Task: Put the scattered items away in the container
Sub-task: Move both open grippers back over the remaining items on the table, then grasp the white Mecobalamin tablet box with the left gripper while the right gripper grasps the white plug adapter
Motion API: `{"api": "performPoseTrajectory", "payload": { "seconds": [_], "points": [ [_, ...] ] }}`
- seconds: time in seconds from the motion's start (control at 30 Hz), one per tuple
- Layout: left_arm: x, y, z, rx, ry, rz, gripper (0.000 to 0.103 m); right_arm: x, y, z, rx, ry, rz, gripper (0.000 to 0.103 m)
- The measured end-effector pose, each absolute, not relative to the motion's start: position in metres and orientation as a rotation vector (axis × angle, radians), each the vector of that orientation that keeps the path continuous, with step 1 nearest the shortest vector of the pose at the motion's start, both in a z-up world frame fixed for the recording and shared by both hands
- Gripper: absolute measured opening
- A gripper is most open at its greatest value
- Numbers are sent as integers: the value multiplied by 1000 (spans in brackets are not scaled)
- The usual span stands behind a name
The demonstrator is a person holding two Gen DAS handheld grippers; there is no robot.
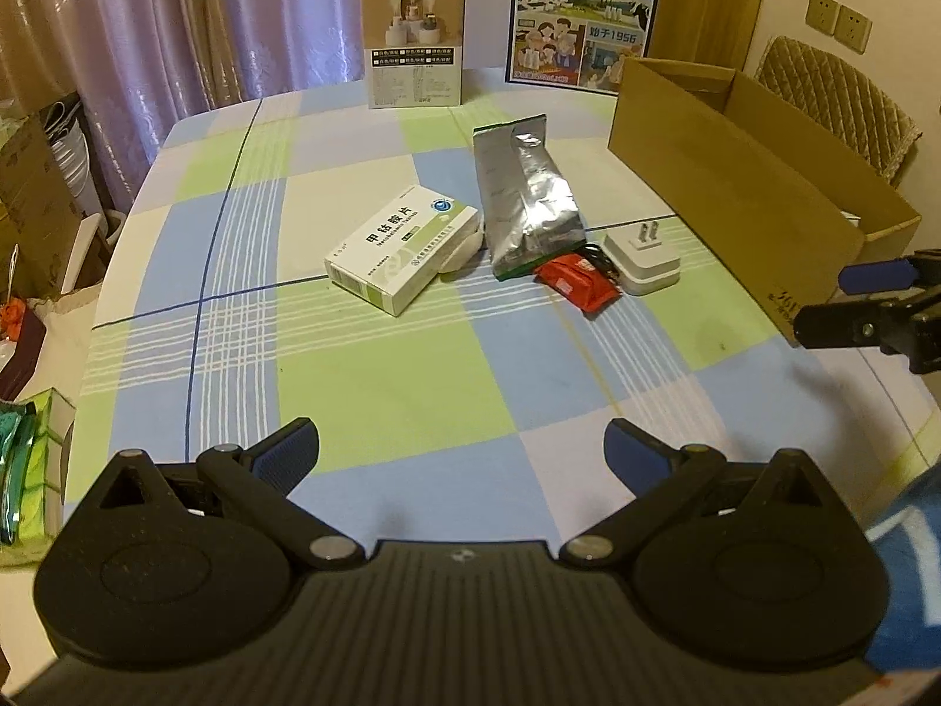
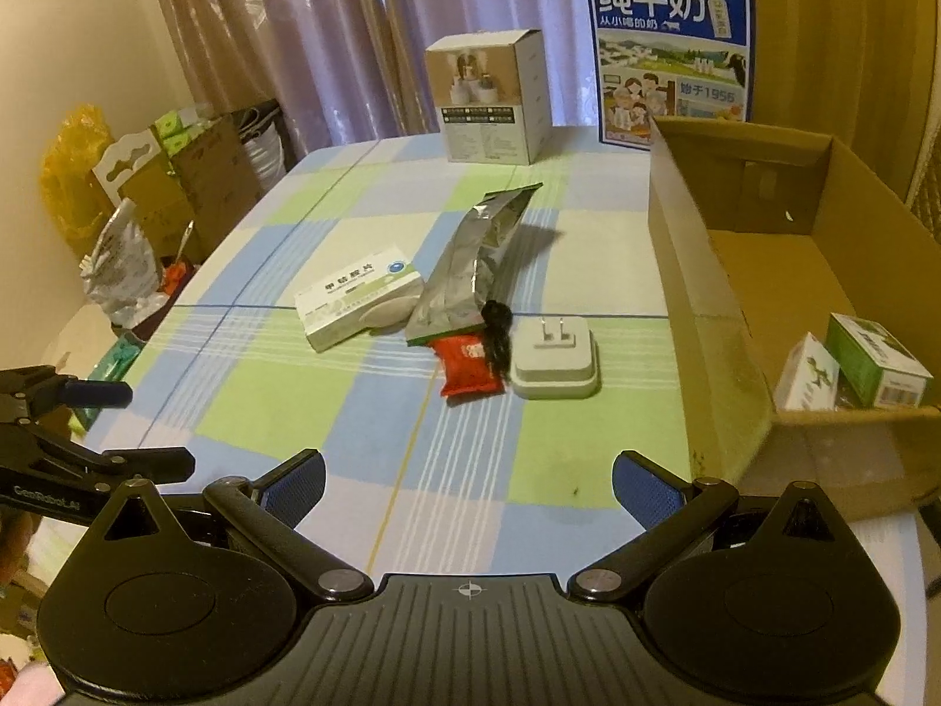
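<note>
left gripper (image 1: 461,453): jaws spread wide, nothing between them, touching nothing, poised above the near part of the checked tablecloth (image 1: 376,388). right gripper (image 2: 467,482): likewise spread wide and empty, poised above the cloth near the front corner of the cardboard box (image 2: 694,294). the box is the landmark for what follows. one cardboard box, open-topped, standing on the right side of the table; inside it, at its near end, two small cartons (image 2: 853,370), green and white, touching each other. one blue milk poster-carton (image 2: 673,59) upright behind the box. one beige product box (image 2: 491,100) upright, behind and to the left of the box, well apart from it. loose items lie in one cluster left of the box: one silver foil pouch (image 1: 526,194), lying flat; one white medicine box (image 1: 403,247), farthest from the box, with a pale round thing tucked against its box-side end, kind not determinable; one white plug adapter (image 2: 556,362), prongs up, nearest the box; one red sachet (image 2: 470,368) just beside the adapter, touching the pouch's near end; one small black bundle (image 2: 497,335) lying over the sachet, between pouch and adapter.
</note>
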State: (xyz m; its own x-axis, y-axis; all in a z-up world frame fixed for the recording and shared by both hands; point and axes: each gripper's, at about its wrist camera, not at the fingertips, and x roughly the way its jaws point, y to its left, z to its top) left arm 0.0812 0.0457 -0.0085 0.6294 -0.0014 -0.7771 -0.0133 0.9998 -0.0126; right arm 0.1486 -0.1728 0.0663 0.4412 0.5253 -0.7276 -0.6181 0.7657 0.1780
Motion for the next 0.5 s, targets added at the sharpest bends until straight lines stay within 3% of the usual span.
{"api": "performPoseTrajectory", "payload": {
  "seconds": [0.5],
  "points": [
    [137, 70, -38, 13, 905, -1, 102, 199, -143, 30, -176, 804, 674, 101]
  ]
}}
